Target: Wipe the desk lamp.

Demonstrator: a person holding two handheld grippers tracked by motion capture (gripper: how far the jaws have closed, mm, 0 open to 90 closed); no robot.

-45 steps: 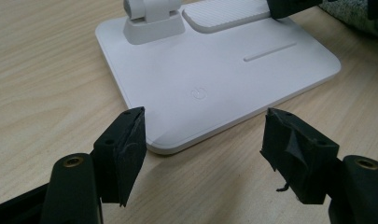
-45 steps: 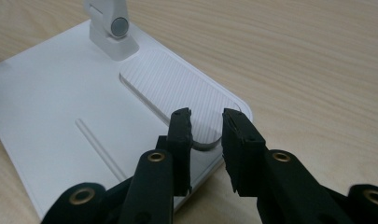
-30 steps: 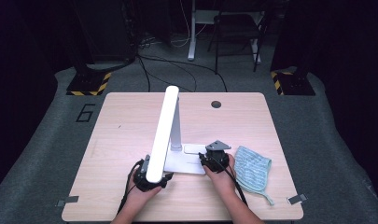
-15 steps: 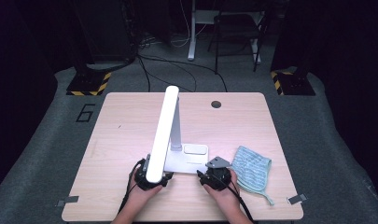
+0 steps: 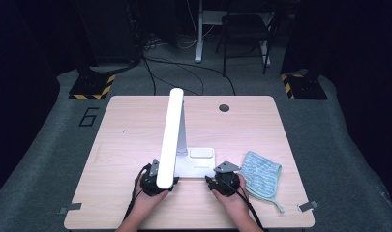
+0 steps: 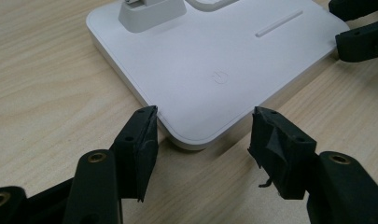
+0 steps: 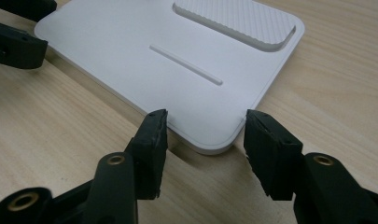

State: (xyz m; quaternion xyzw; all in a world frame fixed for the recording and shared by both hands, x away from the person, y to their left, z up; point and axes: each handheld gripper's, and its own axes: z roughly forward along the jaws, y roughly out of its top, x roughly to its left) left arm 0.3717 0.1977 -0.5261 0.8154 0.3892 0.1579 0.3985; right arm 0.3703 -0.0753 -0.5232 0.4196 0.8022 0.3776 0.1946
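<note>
A white desk lamp stands mid-table, its long arm point(image 5: 170, 135) rising from a flat white base point(image 5: 198, 166). My left gripper point(image 5: 157, 182) sits at the base's near left corner, partly under the lamp head. In the left gripper view that rounded corner of the base point(image 6: 214, 56) lies between the jaws of the left gripper point(image 6: 205, 116), which have just been closing, and both tips touch its edges. My right gripper point(image 5: 217, 182) is at the near right corner. Its jaws have also just been closing on the base point(image 7: 130, 46), and the tips of the right gripper point(image 7: 203, 116) meet both edges.
A light blue knitted cloth point(image 5: 261, 174) lies right of the base, close to my right hand. A round cable hole point(image 5: 224, 108) marks the far side of the table. The base has a ribbed recess point(image 7: 233, 18) and a power symbol point(image 6: 219, 77).
My right gripper has come toward the near edge, from beside the base's right side to its near right corner. Both pairs of jaws stand narrower. The left hand stayed put.
</note>
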